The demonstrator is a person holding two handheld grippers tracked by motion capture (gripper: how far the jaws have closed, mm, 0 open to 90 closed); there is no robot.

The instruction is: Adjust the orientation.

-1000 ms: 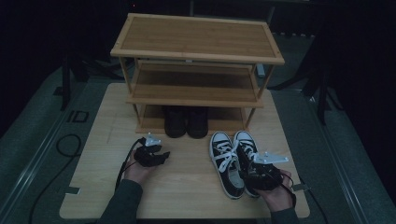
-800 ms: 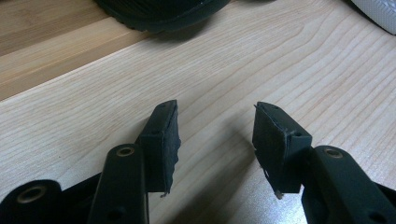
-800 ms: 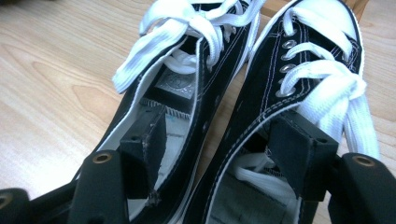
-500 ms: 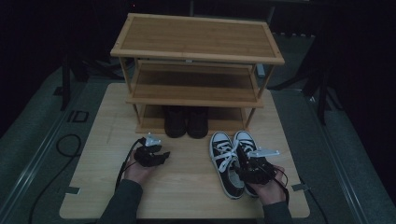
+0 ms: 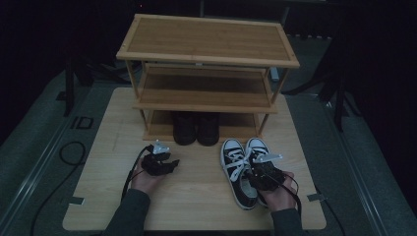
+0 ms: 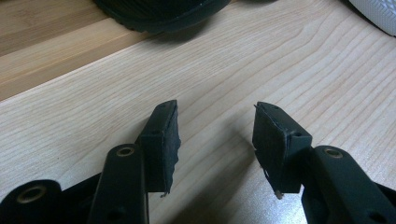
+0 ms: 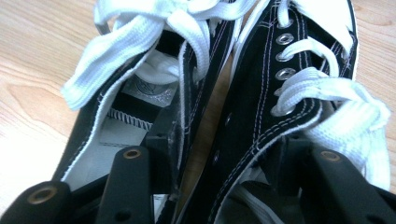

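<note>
Between our right gripper's (image 7: 224, 154) two jaws sit the inner collars of the two black-and-white sneakers (image 5: 244, 167), one jaw dipped into each shoe's opening. Its jaws have just been closing, and the pads look close to the canvas walls; whether they already press, we cannot tell. To do this well, we keep both collars centred between the fingers (image 7: 163, 135), clear of the white laces (image 7: 140, 60) that hang just ahead of the left one, and we close until the two walls meet firmly before lifting, so neither shoe slips out. We judge the pair is bound for the bamboo rack (image 5: 206, 93) beyond the fingertips, where dark boots (image 5: 195, 129) already fill the bottom shelf. Our left gripper (image 6: 215, 140) rests with jaws apart and nothing between them, over bare table (image 6: 224, 60).
</note>
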